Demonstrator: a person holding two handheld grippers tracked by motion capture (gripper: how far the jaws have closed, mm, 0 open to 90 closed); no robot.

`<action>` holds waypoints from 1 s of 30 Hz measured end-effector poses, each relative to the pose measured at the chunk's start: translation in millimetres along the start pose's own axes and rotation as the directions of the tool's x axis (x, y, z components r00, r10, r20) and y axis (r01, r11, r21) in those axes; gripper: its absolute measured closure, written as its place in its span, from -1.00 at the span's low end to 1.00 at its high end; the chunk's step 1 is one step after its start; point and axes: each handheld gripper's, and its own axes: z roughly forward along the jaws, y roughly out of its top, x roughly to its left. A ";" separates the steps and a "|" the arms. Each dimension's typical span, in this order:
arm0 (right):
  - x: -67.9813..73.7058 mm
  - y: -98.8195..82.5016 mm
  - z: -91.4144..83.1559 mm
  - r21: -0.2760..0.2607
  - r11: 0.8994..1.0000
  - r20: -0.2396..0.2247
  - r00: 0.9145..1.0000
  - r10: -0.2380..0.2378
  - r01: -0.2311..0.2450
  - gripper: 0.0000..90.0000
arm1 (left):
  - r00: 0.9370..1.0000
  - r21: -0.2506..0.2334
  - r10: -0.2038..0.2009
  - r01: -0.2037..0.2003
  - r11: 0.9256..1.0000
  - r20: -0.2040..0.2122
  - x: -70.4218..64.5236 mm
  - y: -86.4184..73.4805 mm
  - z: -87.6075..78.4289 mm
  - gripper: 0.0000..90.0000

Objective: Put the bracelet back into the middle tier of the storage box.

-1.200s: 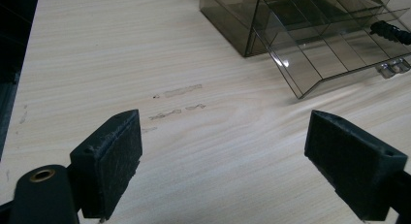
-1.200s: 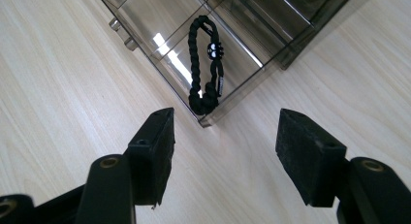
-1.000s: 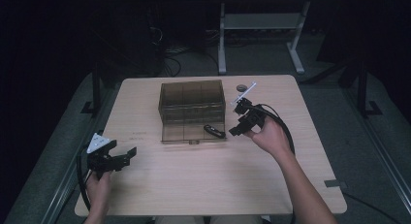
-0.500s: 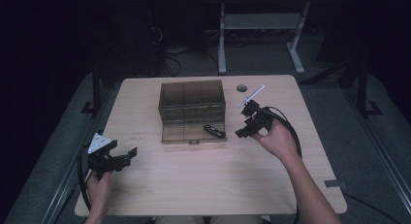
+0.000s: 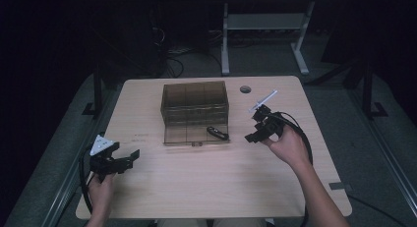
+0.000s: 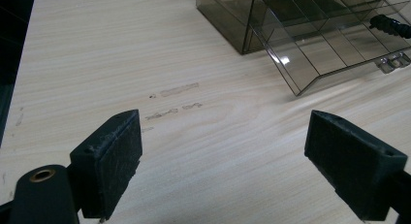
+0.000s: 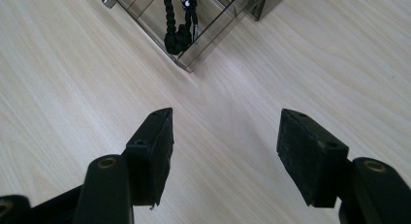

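Jaws apart near black braided cord (image 7: 177, 25) on smoky clear box (image 5: 195, 111) lid

table (image 5: 206, 187): pale wood-grain, matt, smooth | box (image 5: 195, 105): smoky clear plastic, glossy | cord (image 7: 177, 20): black braided, probably nylon | gripper pads (image 6: 114, 161): black, matt, rough

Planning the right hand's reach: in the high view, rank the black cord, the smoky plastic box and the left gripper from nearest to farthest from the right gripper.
1. black cord, just left of the right gripper, on the box's open lid.
2. smoky plastic box, farther left and behind.
3. left gripper, across the table, near its left edge.
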 end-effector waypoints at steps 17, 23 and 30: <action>-3.1 -22.6 -1.8 -0.007 1.000 0.006 1.000 0.028 -0.028 -0.18 | 1.000 0.001 0.005 -0.005 1.000 0.000 -1.1 0.0 0.4 -0.71; -2.4 -31.2 -1.0 -0.011 0.999 0.006 0.999 0.037 -0.037 -0.18 | 1.000 0.001 0.004 -0.004 1.000 0.000 -1.1 0.0 0.2 -0.71; -0.8 -51.9 0.9 -0.012 0.998 0.006 0.998 0.055 -0.055 -0.19 | 1.000 0.005 0.003 -0.003 1.000 0.002 -2.1 0.1 0.9 -0.71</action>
